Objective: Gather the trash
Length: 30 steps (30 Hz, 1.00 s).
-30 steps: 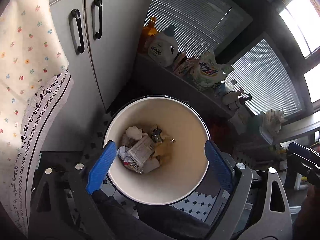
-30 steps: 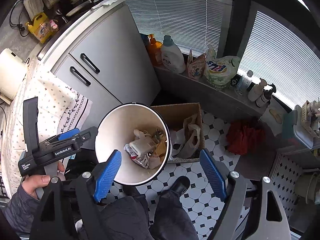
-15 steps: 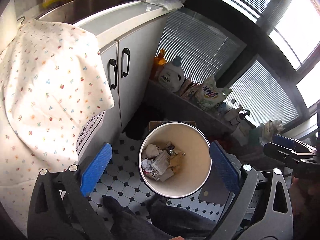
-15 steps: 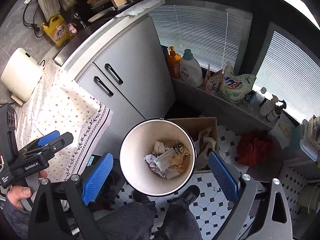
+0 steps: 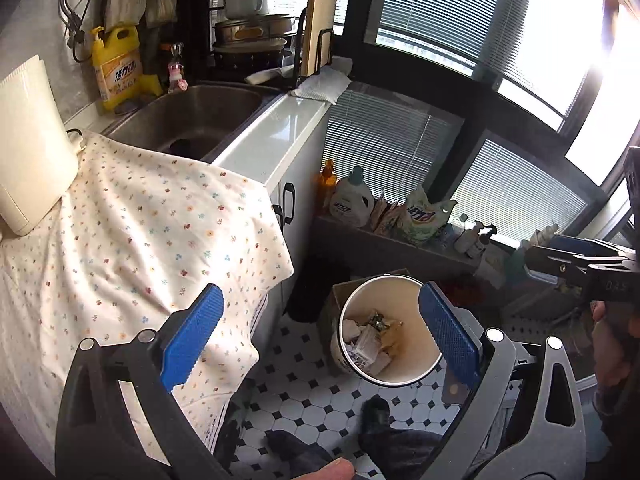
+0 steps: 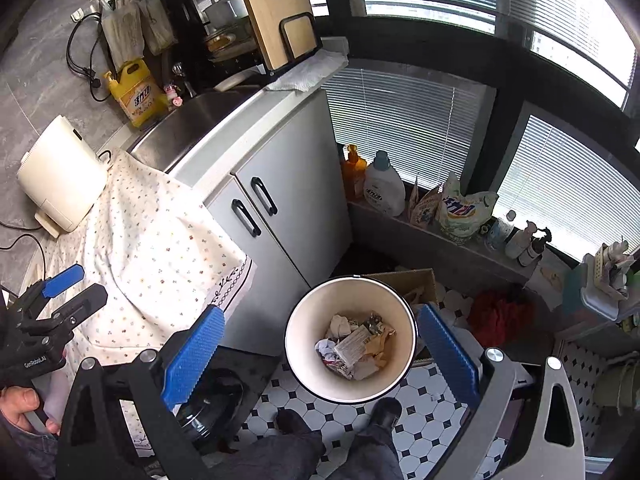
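Hovering over the bin with nothing in either gripper

So we're standing above the trash bin (image 6: 350, 332) on the tiled floor (image 6: 420, 400), feet right beside it. Both grippers are spread wide and empty: the left gripper (image 5: 320, 340) has its blue pads well apart with nothing between them, same story for the right gripper (image 6: 320, 350). In the right wrist view the bin sits between the pads but far below them, not touched.

The trash itself (image 6: 354, 346) is a pile of crumpled paper and wrappers lying at the bottom of the bin. Our guess is that this batch is done and more has to be found elsewhere, though we can't spot any loose scraps from here.

What could bite us next:

- The floral cloth (image 5: 140, 240) drapes over the desk edge and hangs down just beside the left gripper. Swing past carelessly and an open finger could snag it and drag it down, maybe tugging the white appliance (image 5: 28, 148) resting on its far end.
- The bin is light-looking and near our shoes. A kick or a low pass of a gripper could tip it and spill everything.
- The cardboard box (image 6: 408, 284) touches the bin from behind, so a nudge there shifts both.
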Available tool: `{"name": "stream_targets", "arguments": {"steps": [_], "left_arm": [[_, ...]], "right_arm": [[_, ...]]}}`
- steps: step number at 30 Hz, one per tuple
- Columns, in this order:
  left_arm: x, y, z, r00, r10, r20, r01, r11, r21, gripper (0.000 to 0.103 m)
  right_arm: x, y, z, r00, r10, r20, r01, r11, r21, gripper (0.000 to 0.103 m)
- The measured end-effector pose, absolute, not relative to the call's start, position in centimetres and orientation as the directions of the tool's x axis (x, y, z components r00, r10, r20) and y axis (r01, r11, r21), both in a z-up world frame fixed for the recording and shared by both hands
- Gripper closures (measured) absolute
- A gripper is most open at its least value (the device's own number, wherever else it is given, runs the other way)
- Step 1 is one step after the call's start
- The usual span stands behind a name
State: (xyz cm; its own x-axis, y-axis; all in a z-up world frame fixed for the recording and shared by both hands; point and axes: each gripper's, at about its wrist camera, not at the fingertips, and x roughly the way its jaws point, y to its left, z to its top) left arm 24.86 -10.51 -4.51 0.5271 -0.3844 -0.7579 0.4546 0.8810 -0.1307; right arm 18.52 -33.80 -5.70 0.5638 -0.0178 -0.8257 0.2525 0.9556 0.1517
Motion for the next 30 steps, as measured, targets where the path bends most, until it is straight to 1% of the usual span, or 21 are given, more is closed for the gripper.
{"name": "stream_targets", "arguments": {"steps": [6, 10, 13, 19, 26, 30], "left_arm": [[22.2, -8.0, -0.4, 0.607, -0.364, -0.706, 0.41, 0.905, -0.114, 0.006], [19.7, -6.7, 1.5, 0.67, -0.332, -0.664, 0.335, 0.933, -0.129, 0.006], [17.5, -6.3, 2.5, 0.717, -0.293, -0.632, 0.276, 0.952, -0.129, 0.006], [12.7, -5.6, 3.9, 0.779, -0.216, -0.588, 0.183, 0.976, -0.117, 0.006], [7.2, -5.2, 5.2, 0.82, -0.139, -0.556, 0.096, 0.99, -0.105, 0.006], [4.6, -4.9, 5.6, 0.832, -0.097, -0.546, 0.053, 0.994, -0.096, 0.006]], "right_arm": [[15.9, -32.1, -0.8, 0.636, -0.001, -0.772, 0.212, 0.962, 0.174, 0.008], [14.0, -31.4, 1.8, 0.679, 0.014, -0.734, 0.155, 0.975, 0.162, 0.008], [12.6, -31.4, 3.1, 0.709, 0.047, -0.704, 0.116, 0.977, 0.182, 0.008], [9.8, -30.1, 4.4, 0.746, 0.116, -0.655, 0.005, 0.984, 0.18, 0.008], [7.0, -28.8, 4.4, 0.751, 0.2, -0.629, -0.107, 0.977, 0.183, 0.008], [5.8, -28.3, 4.1, 0.75, 0.229, -0.621, -0.136, 0.972, 0.194, 0.008]]}}
